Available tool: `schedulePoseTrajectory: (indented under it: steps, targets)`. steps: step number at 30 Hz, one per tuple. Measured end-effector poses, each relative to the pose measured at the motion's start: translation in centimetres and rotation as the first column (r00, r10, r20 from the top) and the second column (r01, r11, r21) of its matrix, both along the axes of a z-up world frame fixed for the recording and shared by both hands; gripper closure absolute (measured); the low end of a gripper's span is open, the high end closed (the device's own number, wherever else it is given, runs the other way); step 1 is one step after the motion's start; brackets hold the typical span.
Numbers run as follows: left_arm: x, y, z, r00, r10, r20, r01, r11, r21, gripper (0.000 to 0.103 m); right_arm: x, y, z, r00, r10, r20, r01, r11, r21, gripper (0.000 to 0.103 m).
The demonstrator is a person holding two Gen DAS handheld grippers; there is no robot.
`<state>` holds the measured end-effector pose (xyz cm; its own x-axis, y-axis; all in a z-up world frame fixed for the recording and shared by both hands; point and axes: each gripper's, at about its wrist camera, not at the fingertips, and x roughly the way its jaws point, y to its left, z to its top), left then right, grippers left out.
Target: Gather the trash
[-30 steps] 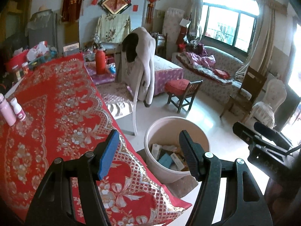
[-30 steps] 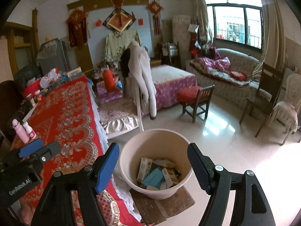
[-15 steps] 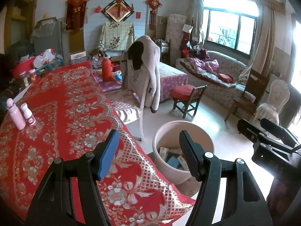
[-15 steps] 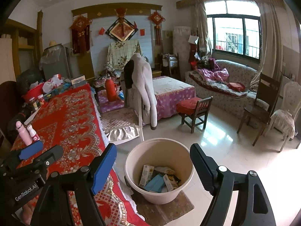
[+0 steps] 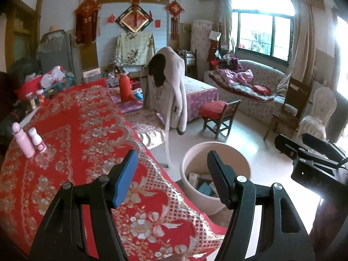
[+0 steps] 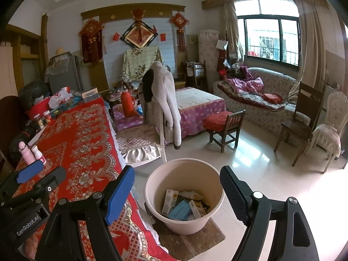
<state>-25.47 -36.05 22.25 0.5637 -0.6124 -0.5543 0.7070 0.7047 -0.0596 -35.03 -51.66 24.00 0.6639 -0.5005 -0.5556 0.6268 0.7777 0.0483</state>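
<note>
A beige plastic bucket stands on the floor beside the table, on a wooden board. Inside lie several pieces of trash: small cartons and a blue packet. My right gripper hangs open above the bucket with nothing between its fingers. My left gripper is open and empty too, over the table's corner, with the bucket and its trash just to the right. Each gripper shows in the other's view: the left gripper at lower left, the right gripper at right.
The long table under a red floral cloth runs back on the left. A pink bottle and a small white bottle stand on it. A chair draped with a grey coat stands behind the bucket. A small red-cushioned chair is farther back.
Both views have drawn back and up a little, so the bucket looks smaller and lower in frame. The right gripper's jaws have spread slightly wider. Nothing was picked up.
</note>
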Motion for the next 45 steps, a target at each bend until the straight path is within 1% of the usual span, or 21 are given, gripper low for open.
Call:
schedulePoseTrajectory:
  steps: [3,10,20,31,45]
  targets:
    - [0.1,0.1,0.0,1.000,0.004,-0.010,-0.004,1.000,-0.008,0.038,-0.3,0.0,0.1,1.000,-0.004,0.003,0.004,1.000,0.001,0.024]
    - [0.0,-0.2,0.0,1.000,0.014,-0.001,-0.014,1.000,0.002,0.038,-0.9,-0.5,-0.1,1.000,-0.010,-0.005,0.010,1.000,0.009,0.023]
    - [0.1,-0.1,0.0,1.000,0.003,-0.024,-0.003,1.000,0.000,0.038,-1.0,-0.6,-0.2,1.000,-0.011,-0.008,0.011,1.000,0.011,0.023]
    - [0.1,-0.3,-0.1,1.000,-0.012,-0.014,0.012,1.000,0.003,0.038,-1.2,-0.6,-0.3,1.000,-0.011,-0.010,0.012,1.000,0.011,0.022]
    - [0.0,-0.9,-0.4,0.999,-0.031,-0.021,0.032,0.999,0.008,0.038,-1.5,-0.8,-0.6,1.000,-0.014,-0.014,0.014,1.000,0.015,0.022]
